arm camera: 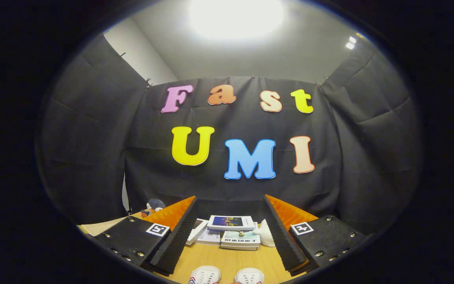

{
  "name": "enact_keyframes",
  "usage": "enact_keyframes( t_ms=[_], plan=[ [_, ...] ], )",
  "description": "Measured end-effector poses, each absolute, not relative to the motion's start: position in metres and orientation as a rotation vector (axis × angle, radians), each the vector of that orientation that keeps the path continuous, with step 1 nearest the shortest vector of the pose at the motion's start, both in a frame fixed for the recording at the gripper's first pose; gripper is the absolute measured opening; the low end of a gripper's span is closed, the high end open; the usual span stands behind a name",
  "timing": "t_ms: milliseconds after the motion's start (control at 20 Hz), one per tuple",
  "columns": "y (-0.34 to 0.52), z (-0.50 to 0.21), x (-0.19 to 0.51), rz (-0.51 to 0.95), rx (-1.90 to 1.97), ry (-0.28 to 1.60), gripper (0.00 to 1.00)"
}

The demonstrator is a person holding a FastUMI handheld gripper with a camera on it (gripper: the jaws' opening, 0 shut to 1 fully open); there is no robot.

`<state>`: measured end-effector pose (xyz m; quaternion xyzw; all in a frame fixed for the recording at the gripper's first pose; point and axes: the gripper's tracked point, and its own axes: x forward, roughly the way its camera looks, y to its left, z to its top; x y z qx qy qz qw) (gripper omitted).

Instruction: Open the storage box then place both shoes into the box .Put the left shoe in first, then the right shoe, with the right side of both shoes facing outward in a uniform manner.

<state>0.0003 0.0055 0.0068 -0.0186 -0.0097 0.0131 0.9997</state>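
Right now the gripper (230, 230) hangs above a wooden table (227, 258) with its two fingers spread wide apart and nothing between them. Below the gap between the fingers, two white shoes lie side by side on the table, toes pointing forward: one shoe (205, 275) on the left with red and blue stripes visible along its outer edge, and a second shoe (250, 275) just beside it on the right. Only their toe ends and the start of the lacing can be seen, so which is the left shoe and which the right cannot be told. Beyond the fingers, toward the back of the table, lies a small heap of books (227, 232); about four can be counted, one with a dark cover resting on top, the others partly hidden beneath it or behind the left finger. A small white object (265, 232) sits just right of the books, against the inner side of the right finger. Past the left finger, near the cloth wall, a stuffed toy (154, 206) with a grey-blue head peeks up.
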Motion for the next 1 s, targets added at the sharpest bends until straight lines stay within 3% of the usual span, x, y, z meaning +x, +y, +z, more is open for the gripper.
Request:
enact_keyframes(
  t_ms=[450, 1000],
  plan=[
    [0.034, -0.002, -0.009, 0.072, 0.093, 0.008, 0.96],
    [0.112, -0.069, -0.025, 0.278, 0.305, 0.262, 0.98]
  ],
)
